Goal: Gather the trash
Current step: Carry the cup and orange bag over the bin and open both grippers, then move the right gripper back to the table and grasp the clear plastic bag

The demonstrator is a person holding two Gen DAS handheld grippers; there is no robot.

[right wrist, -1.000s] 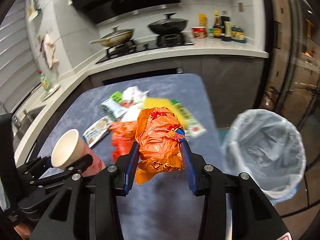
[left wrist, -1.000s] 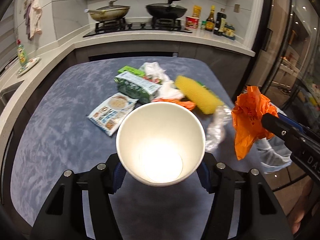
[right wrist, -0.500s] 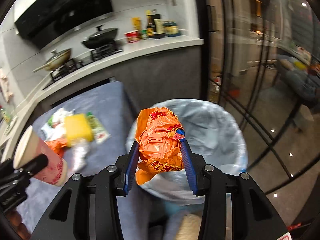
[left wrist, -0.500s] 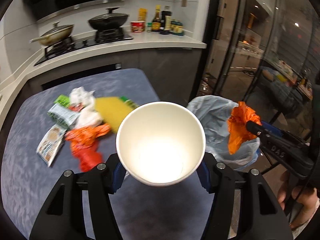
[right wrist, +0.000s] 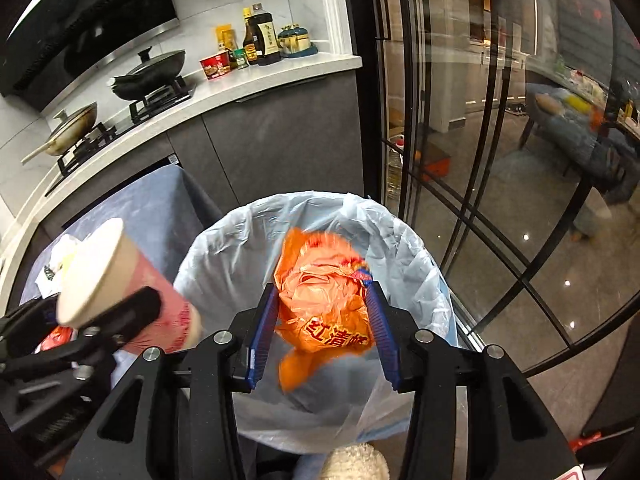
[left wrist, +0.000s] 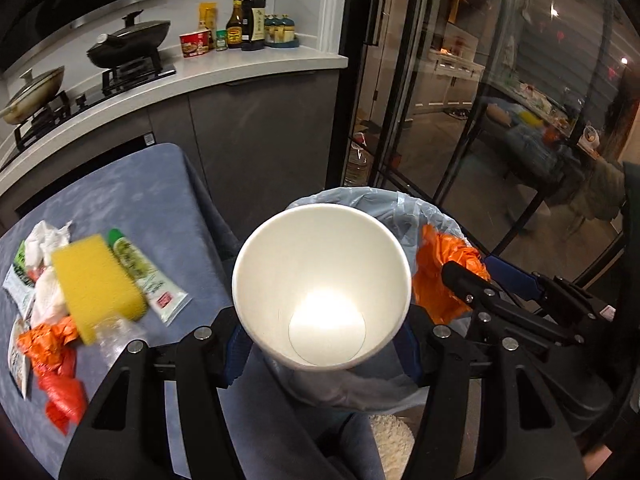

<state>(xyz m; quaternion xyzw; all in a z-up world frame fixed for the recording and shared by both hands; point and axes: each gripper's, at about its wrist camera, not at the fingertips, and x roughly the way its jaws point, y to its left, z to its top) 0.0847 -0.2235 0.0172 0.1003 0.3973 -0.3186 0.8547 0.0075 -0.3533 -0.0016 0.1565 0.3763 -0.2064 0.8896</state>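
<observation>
A bin lined with a pale blue bag [right wrist: 404, 264] stands beside the table's end, its rim [left wrist: 380, 204] also showing in the left wrist view. My right gripper [right wrist: 322, 332] hangs over the bin's mouth with a crumpled orange plastic bag [right wrist: 324, 300] between its blue pads. The jaws are opening, and the bag still touches both pads. My left gripper [left wrist: 322, 346] is shut on a white paper cup [left wrist: 320, 276], held at the bin's near rim with its mouth towards the camera. The cup's pink side [right wrist: 160, 300] shows left of the bin. The right gripper [left wrist: 480, 278] and orange bag [left wrist: 436, 276] appear right of the cup.
The table with a blue cloth [left wrist: 140, 192] holds a yellow sponge [left wrist: 96, 280], a green-capped tube [left wrist: 144, 276], crumpled tissues [left wrist: 48, 236] and orange wrappers [left wrist: 52, 344]. A counter [left wrist: 248, 72] with pans and bottles runs behind. Glass doors [right wrist: 480, 160] stand right of the bin.
Both grippers swung right, off the table's trash pile to above the bin, carrying the cup and the orange bag. The right jaws stand slightly wider around the bag.
</observation>
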